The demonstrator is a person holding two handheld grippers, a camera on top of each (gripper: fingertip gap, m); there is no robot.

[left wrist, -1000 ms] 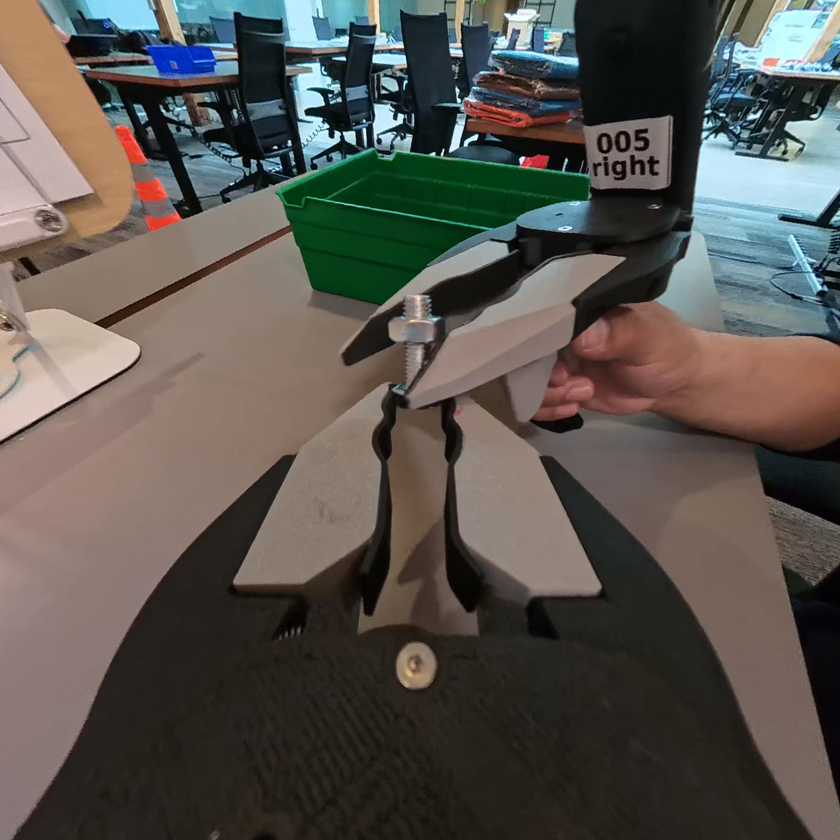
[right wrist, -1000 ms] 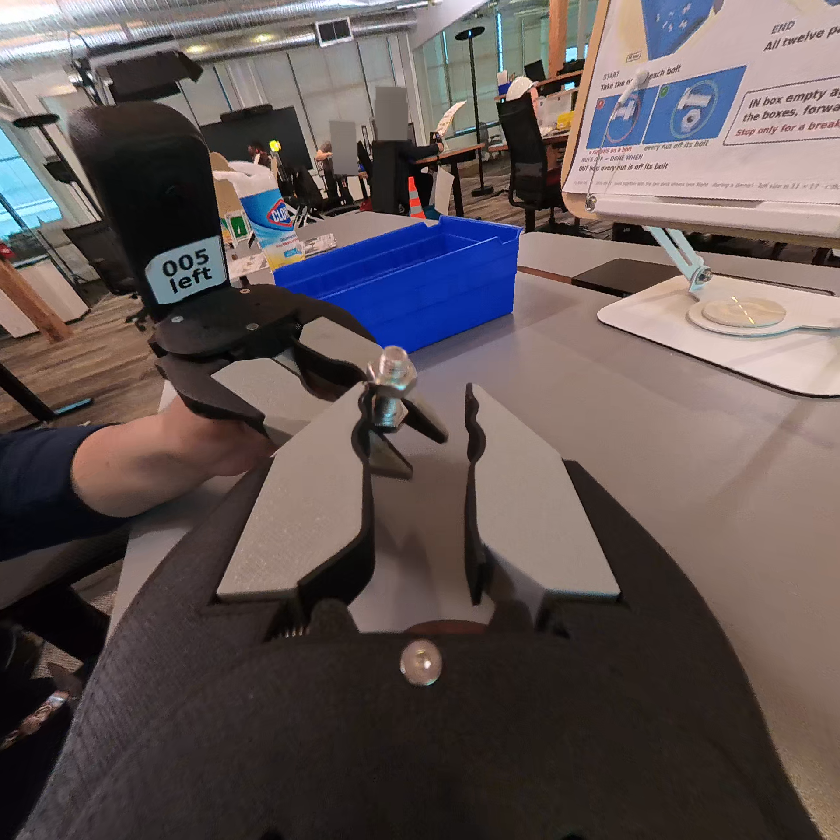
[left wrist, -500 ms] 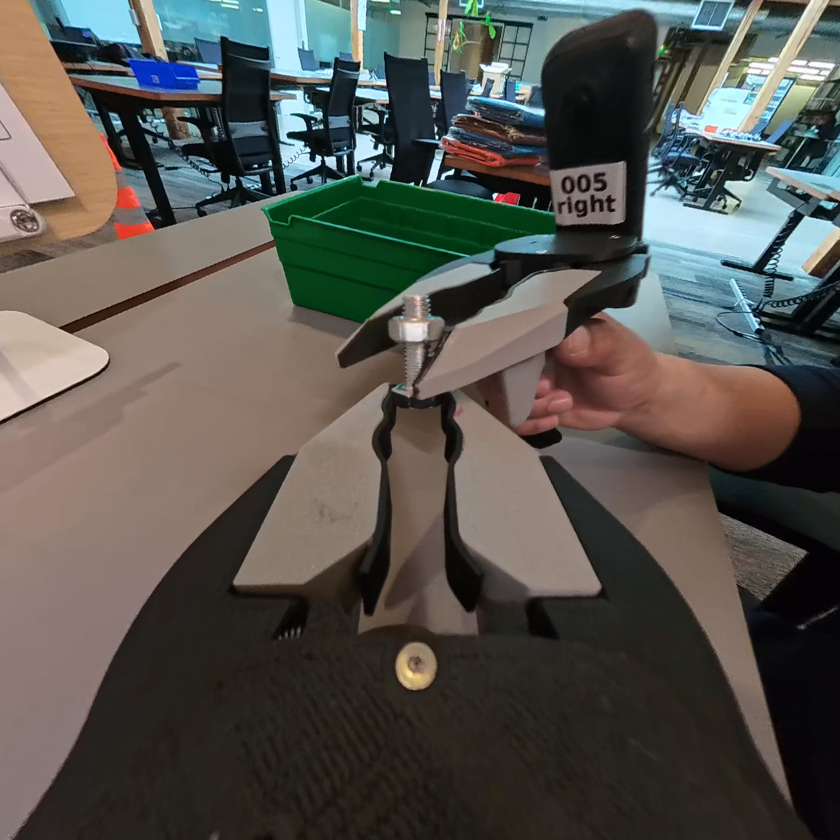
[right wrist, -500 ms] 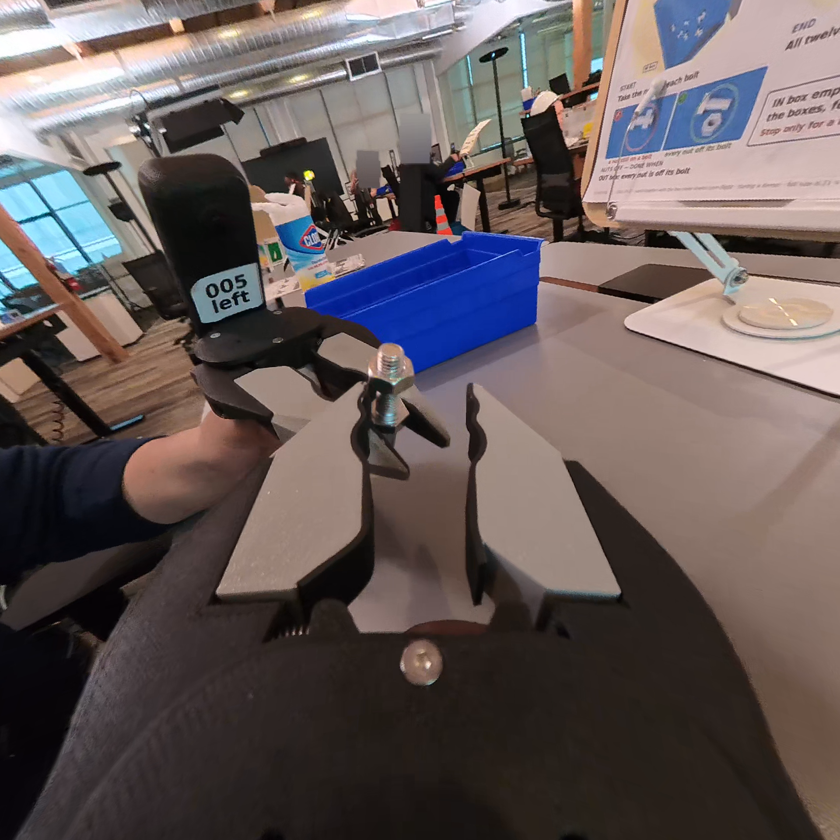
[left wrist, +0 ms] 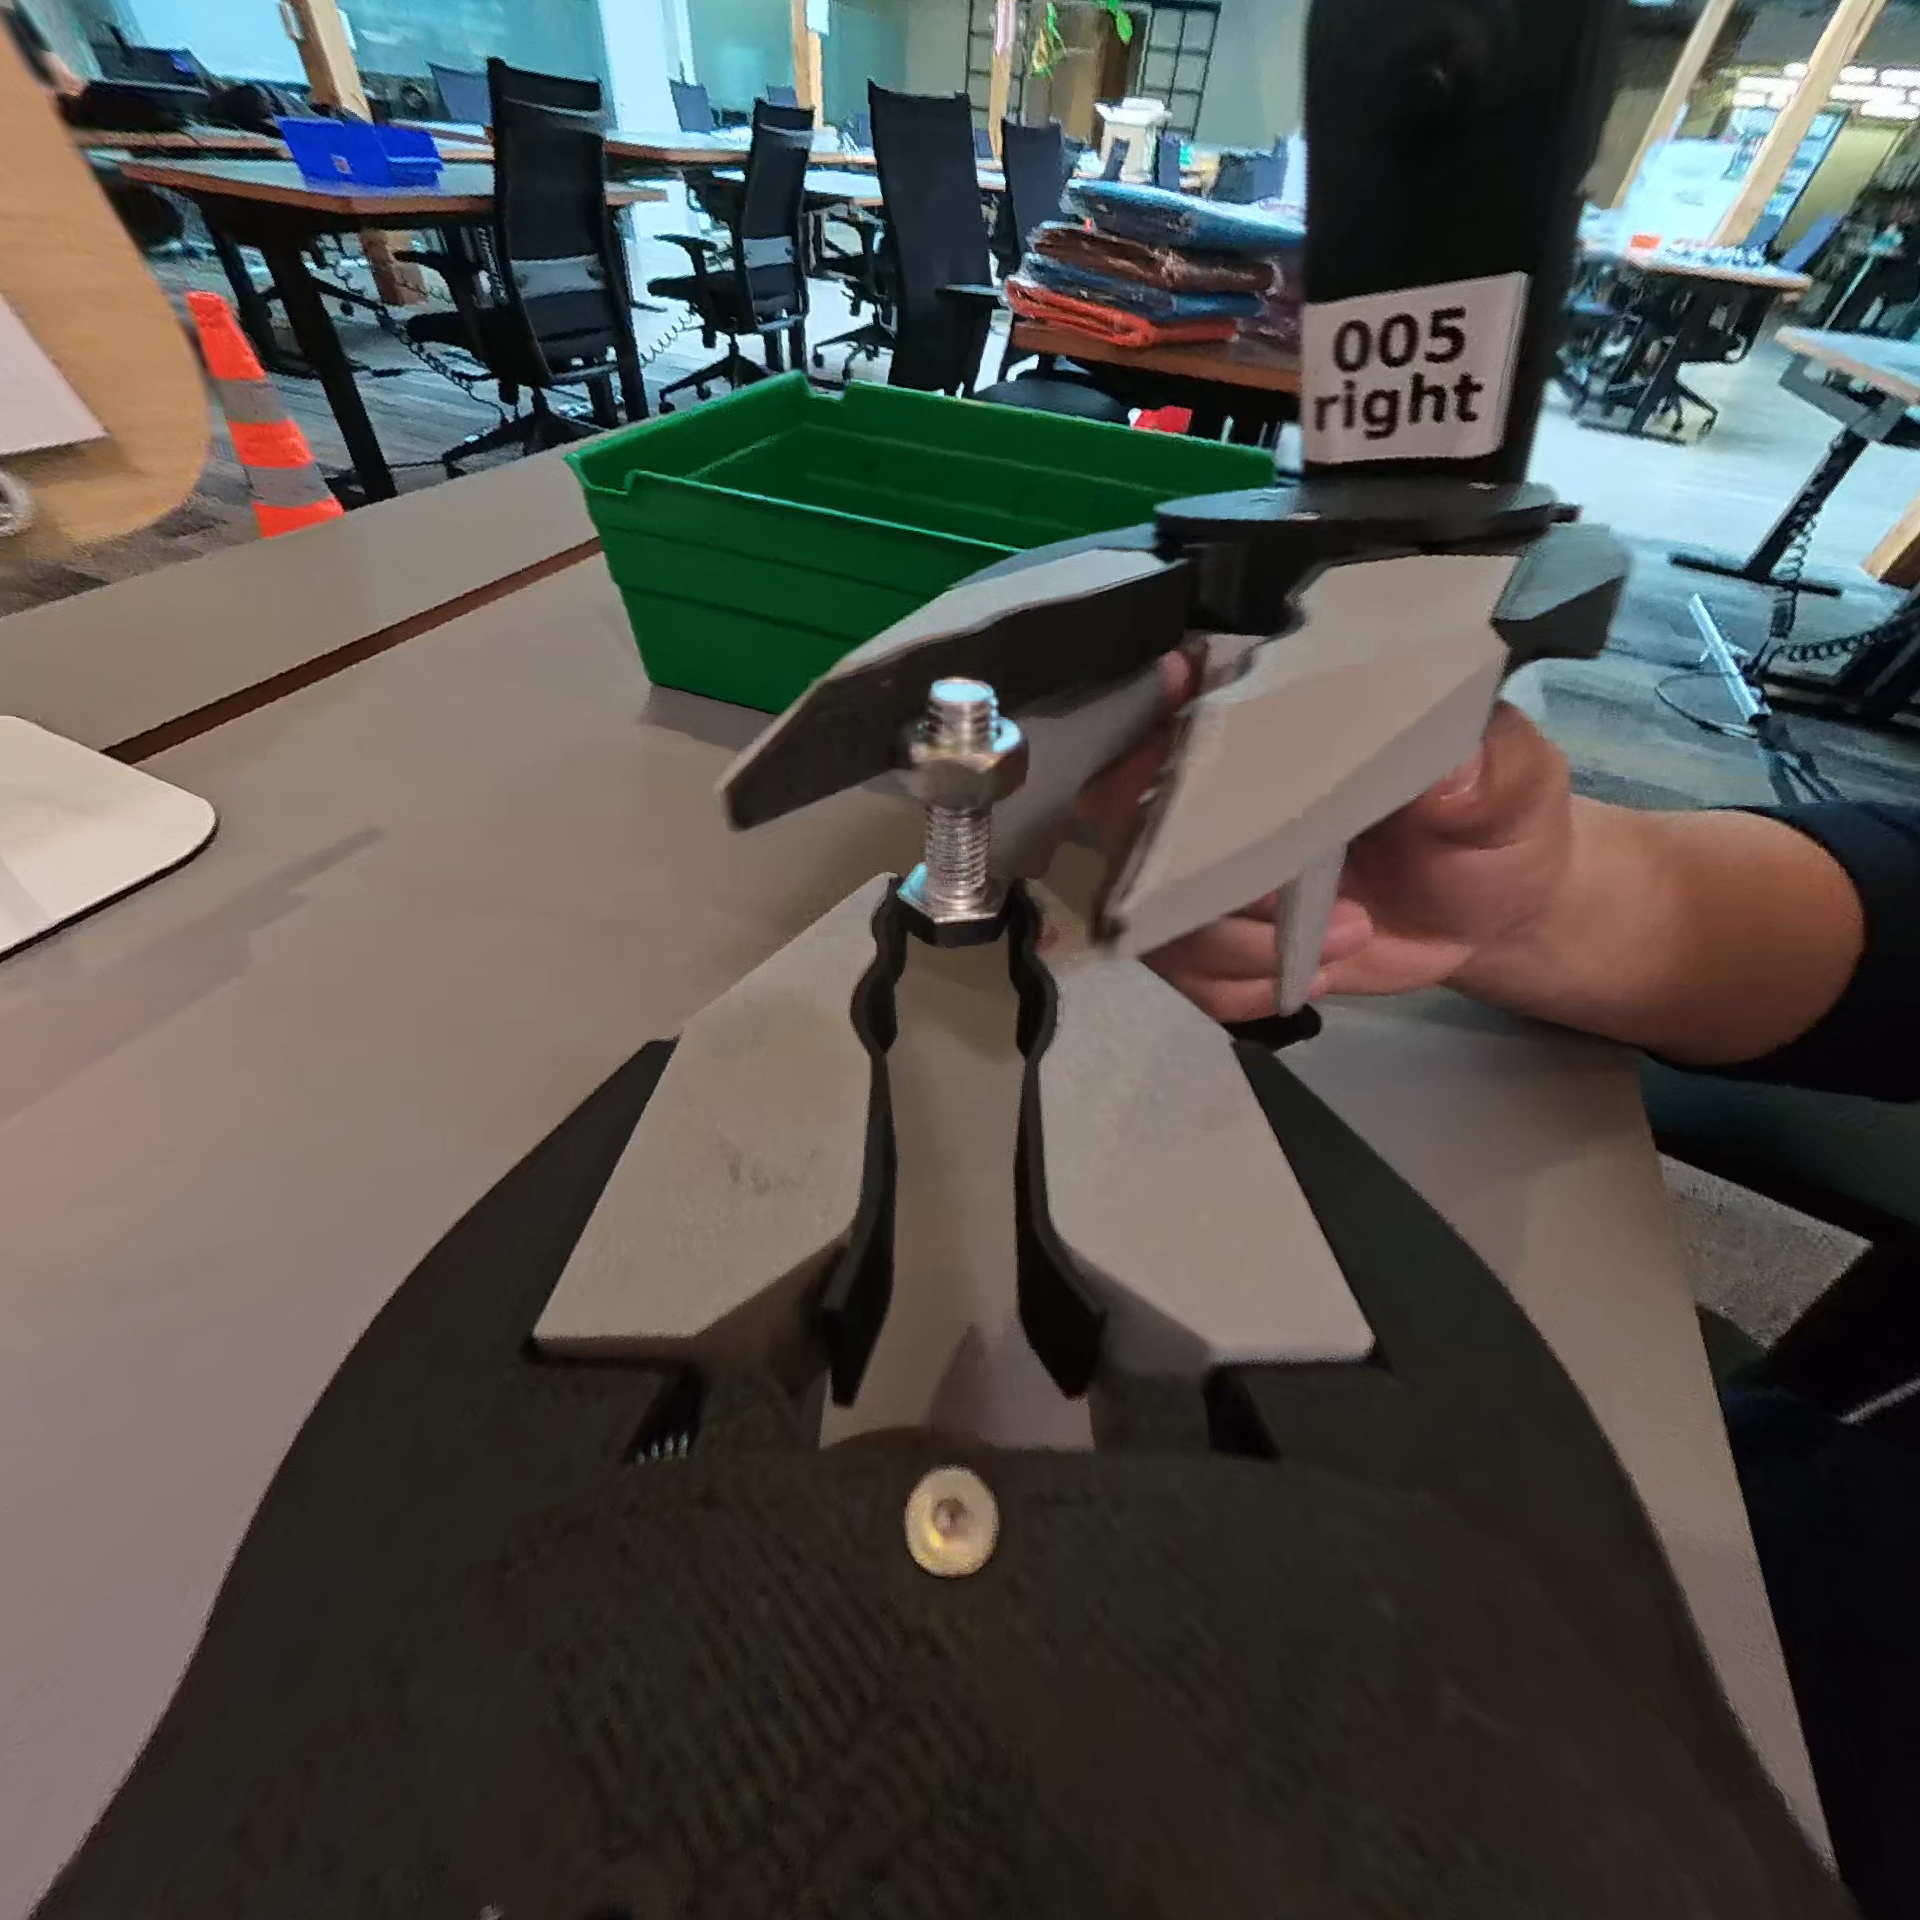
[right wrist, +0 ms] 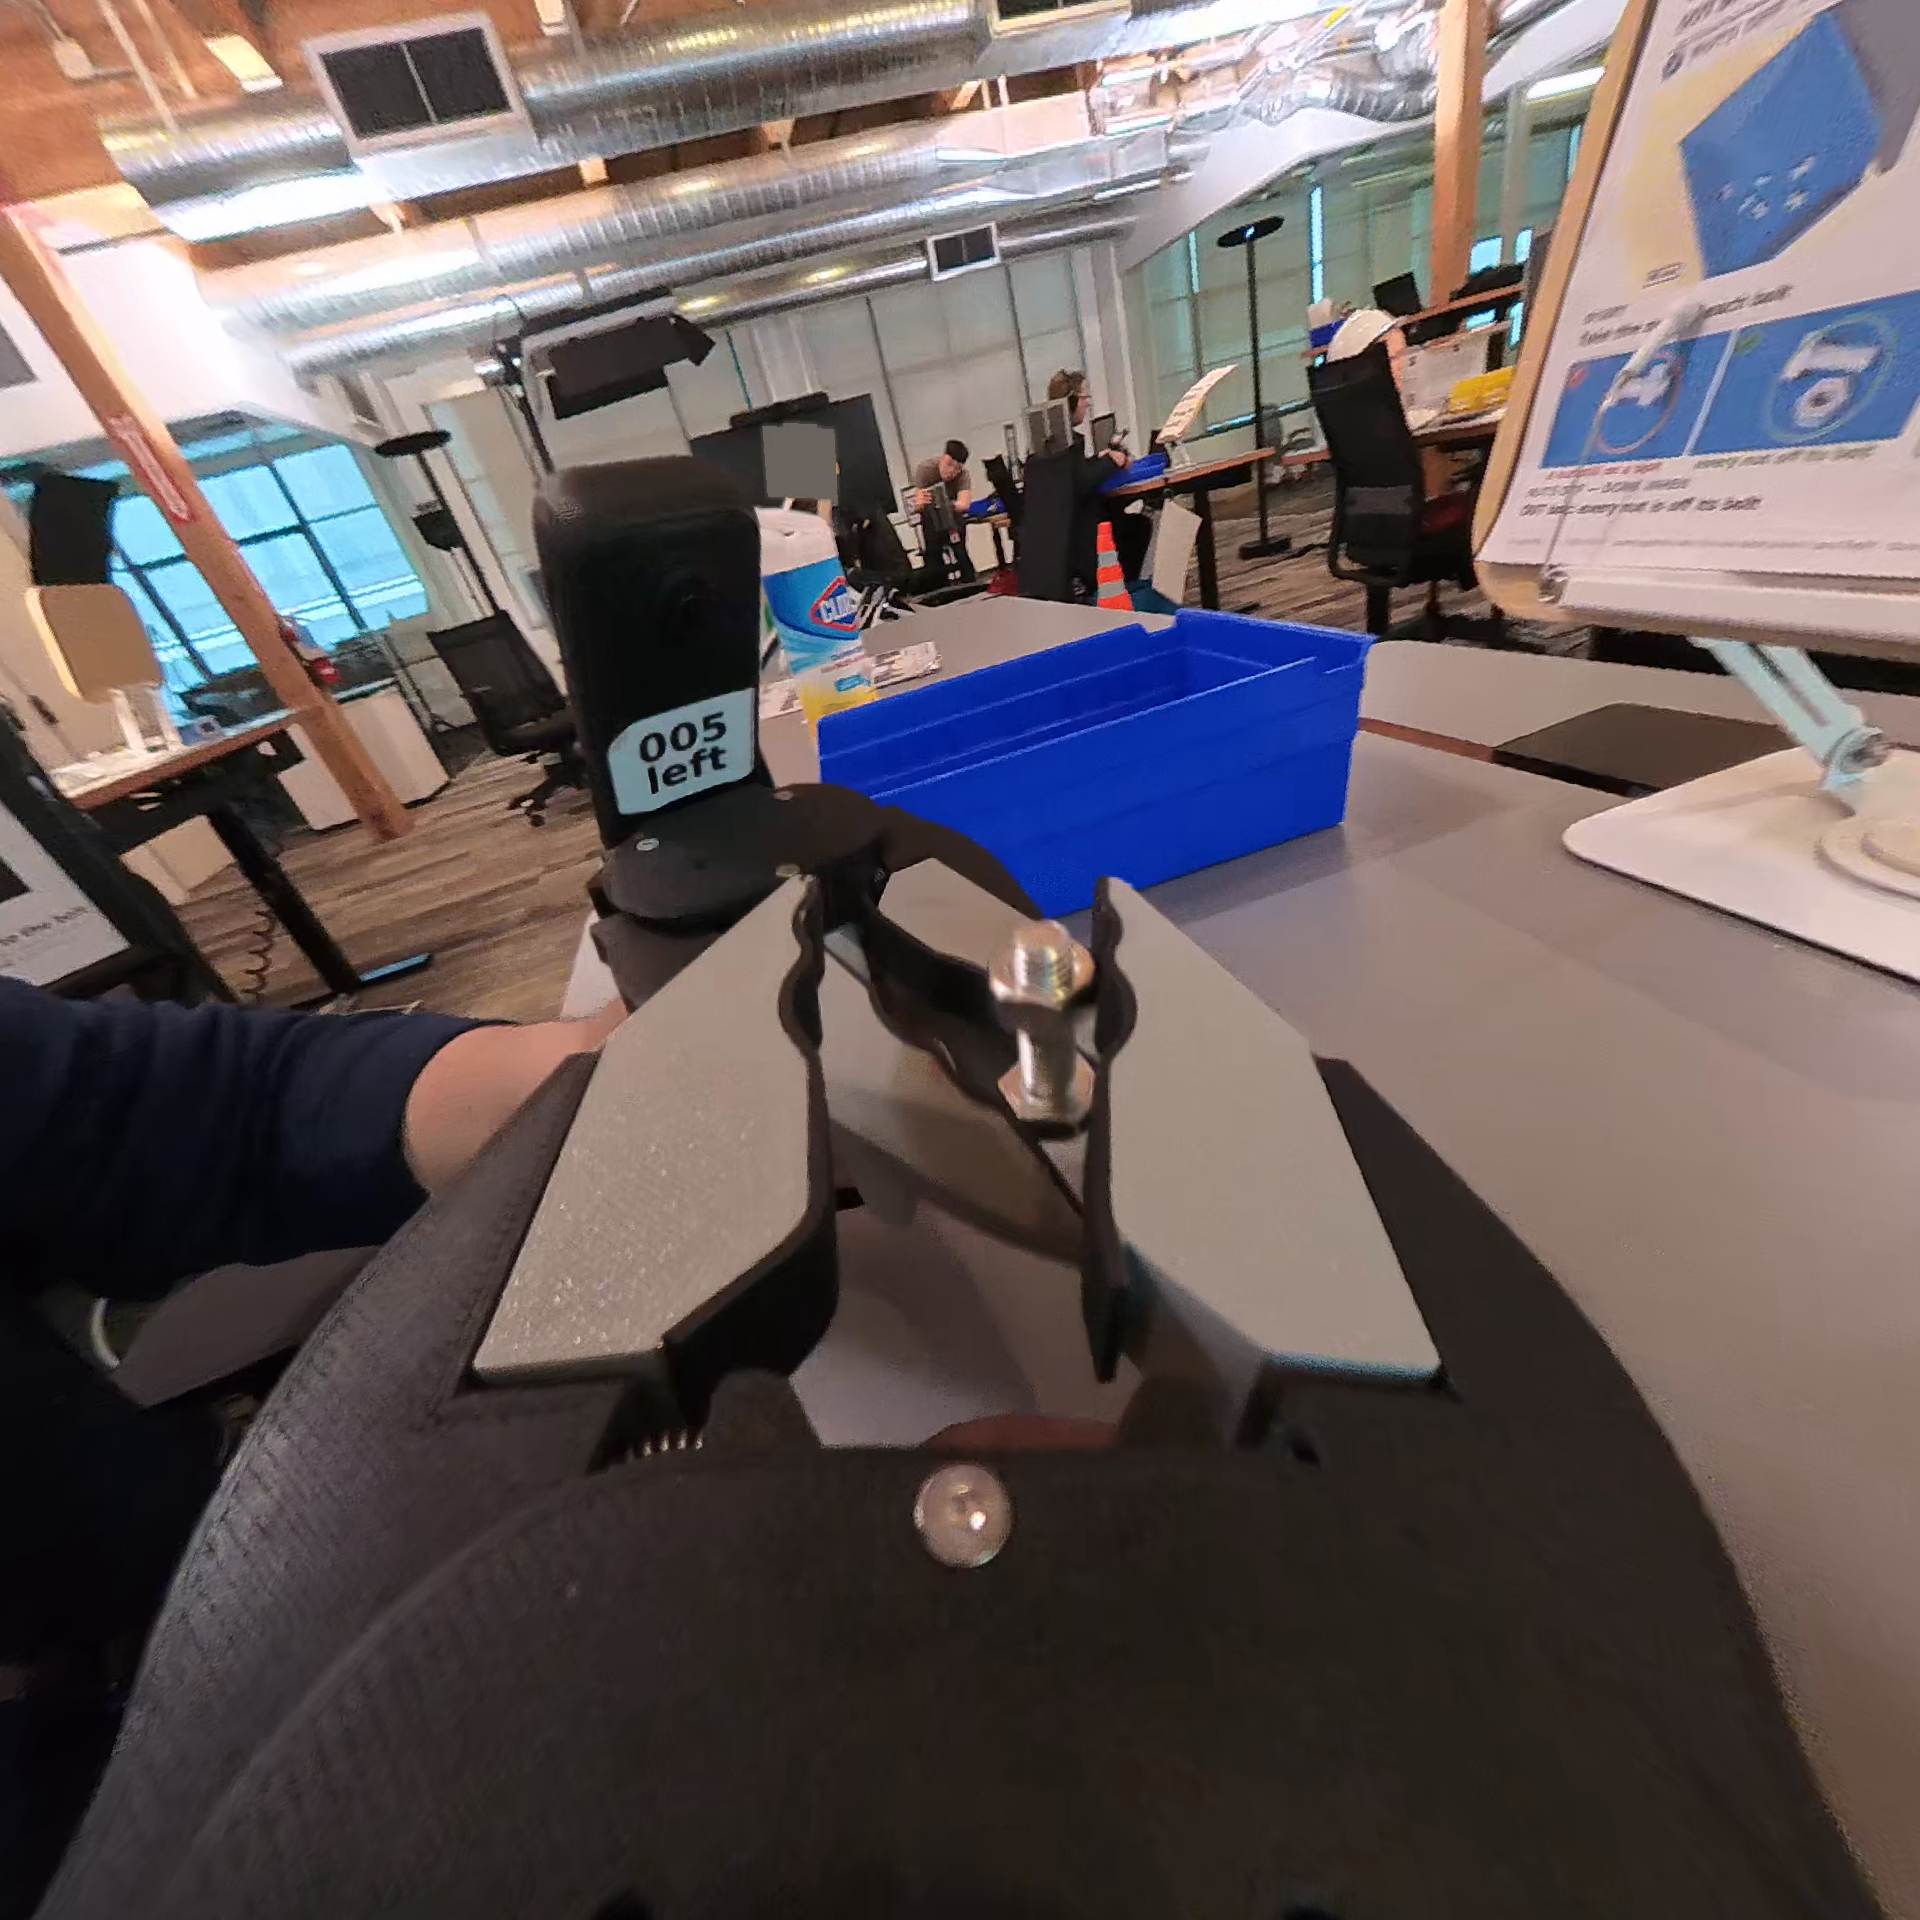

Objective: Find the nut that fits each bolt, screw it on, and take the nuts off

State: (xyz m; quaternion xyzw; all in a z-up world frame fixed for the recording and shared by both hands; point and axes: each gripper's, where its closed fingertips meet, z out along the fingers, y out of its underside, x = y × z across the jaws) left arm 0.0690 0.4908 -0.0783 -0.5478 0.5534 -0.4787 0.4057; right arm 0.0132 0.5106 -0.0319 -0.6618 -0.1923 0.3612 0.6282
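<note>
Closest in, the left gripper (left wrist: 954,920) pinches the hexagonal head of a silver threaded steel bolt (left wrist: 958,854) at its fingertips, the bolt standing upright above the grey tabletop (left wrist: 416,831). A silver hex nut (left wrist: 964,761) sits high on the thread, near the bolt's tip. The right gripper (right wrist: 961,982) has its fingers spread wide around that nut: in its own view the nut (right wrist: 1042,977) lies against the right-hand finger, well clear of the left-hand one. Behind, on the table, a green plastic bin (left wrist: 831,540) stands on one side, a blue plastic bin (right wrist: 1101,758) on the other. A white stand base (right wrist: 1745,862) carries a printed instruction sheet (right wrist: 1745,281).
</note>
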